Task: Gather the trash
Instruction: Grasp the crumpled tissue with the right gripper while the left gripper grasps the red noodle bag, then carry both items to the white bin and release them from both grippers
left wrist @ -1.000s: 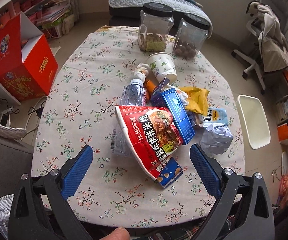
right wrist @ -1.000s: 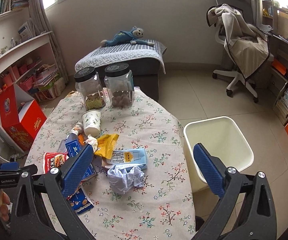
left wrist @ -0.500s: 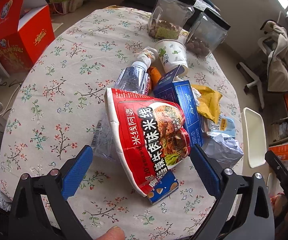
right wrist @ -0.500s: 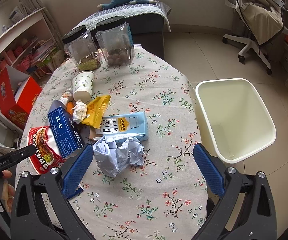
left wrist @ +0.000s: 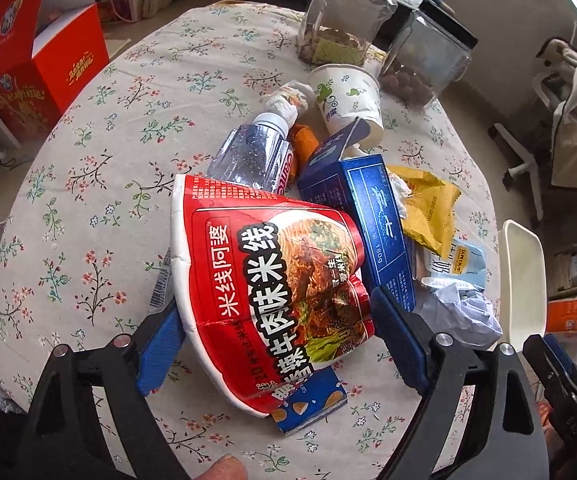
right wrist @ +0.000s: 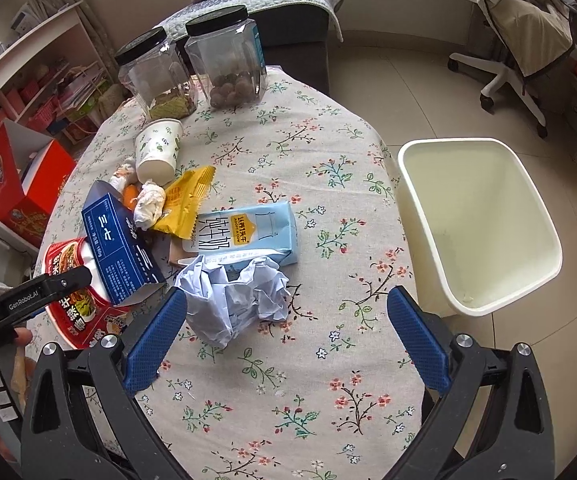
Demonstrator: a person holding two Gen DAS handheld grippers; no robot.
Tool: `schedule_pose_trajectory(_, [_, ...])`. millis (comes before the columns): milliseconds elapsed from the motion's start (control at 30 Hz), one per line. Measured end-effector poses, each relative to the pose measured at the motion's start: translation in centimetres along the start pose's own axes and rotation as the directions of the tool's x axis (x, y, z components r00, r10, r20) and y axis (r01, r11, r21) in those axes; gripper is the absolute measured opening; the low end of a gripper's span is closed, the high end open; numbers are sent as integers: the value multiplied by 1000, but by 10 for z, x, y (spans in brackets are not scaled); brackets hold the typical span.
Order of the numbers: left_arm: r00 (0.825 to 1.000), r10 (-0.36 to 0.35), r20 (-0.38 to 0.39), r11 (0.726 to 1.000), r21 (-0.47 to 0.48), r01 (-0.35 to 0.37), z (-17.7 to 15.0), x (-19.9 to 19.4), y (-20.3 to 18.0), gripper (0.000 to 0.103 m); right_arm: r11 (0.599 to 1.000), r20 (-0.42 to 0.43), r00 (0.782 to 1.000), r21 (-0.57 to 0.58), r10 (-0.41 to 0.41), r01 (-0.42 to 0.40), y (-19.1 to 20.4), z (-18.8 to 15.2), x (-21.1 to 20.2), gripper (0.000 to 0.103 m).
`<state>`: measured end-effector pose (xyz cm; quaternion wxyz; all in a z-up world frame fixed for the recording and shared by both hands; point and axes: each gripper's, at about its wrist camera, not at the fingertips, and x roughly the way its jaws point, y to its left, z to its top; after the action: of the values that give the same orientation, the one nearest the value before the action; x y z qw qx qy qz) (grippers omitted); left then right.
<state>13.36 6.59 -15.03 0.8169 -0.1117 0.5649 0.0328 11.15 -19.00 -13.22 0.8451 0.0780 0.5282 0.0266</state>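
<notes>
A pile of trash lies on the floral table [left wrist: 100,184]. In the left wrist view a red instant-noodle bowl [left wrist: 264,280] lies on its side between the open jaws of my left gripper [left wrist: 276,332], with the blue pads at its two sides. Behind it are a blue carton [left wrist: 372,216], a plastic bottle [left wrist: 252,156], a paper cup [left wrist: 348,96] and a yellow wrapper [left wrist: 428,208]. In the right wrist view my right gripper [right wrist: 286,338] is open just in front of a crumpled paper ball [right wrist: 234,296]. A light-blue milk carton [right wrist: 248,232] lies behind it. The cream trash bin [right wrist: 480,220] stands to the right of the table.
Two clear jars with black lids [right wrist: 192,68] stand at the table's far end. A red box [left wrist: 36,64] sits on the floor to the left. An office chair with a coat [right wrist: 516,20] stands at the back right. A small blue packet [left wrist: 308,404] lies under the noodle bowl.
Both grippers have come down and forward toward the table. My left gripper's jaws now flank the red noodle bowl. My right gripper has closed in on the crumpled paper ball.
</notes>
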Motion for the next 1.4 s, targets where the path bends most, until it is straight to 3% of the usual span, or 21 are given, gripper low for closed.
schedule_pose_trajectory(200, [997, -60, 44, 997, 52, 57, -4, -21, 5, 84, 999, -71, 996, 20, 49, -48, 6, -7, 16, 96])
schedule_pose_trajectory(333, [982, -131, 138, 988, 95, 119, -3, -53, 10, 84, 999, -66, 997, -29, 41, -43, 20, -9, 21, 96])
schedule_pose_trajectory(467, [969, -144, 201, 986, 111, 123, 1, -69, 14, 84, 998, -90, 995, -33, 53, -56, 28, -5, 33, 91])
schedule_pose_trajectory(567, [968, -146, 206, 986, 110, 125, 3, -70, 18, 84, 996, -134, 988, -29, 75, -79, 32, -4, 46, 71])
schedule_pose_trajectory(633, [968, -145, 206, 987, 103, 126, 2, -68, 22, 84, 991, -146, 981, -22, 126, -130, 34, -4, 48, 41])
schedule_pose_trajectory(733, [965, -147, 217, 987, 89, 130, 2, -69, 30, 84, 992, -109, 988, -50, 110, -116, 41, -2, 41, 40])
schedule_pose_trajectory(967, [955, -149, 257, 988, 67, 136, 5, -77, 38, 84, 983, -22, 986, -71, 168, -169, 57, 12, 15, 39])
schedule_pose_trajectory(1233, [934, -141, 328, 990, 69, 125, 8, -91, 31, 84, 970, 137, 964, -119, 226, -211, 73, 34, -18, 39])
schedule_pose_trajectory(1400, [903, -119, 413, 992, 94, 87, 7, -105, 16, 84, 970, 270, 936, -154, 225, -189, 81, 40, -42, 40])
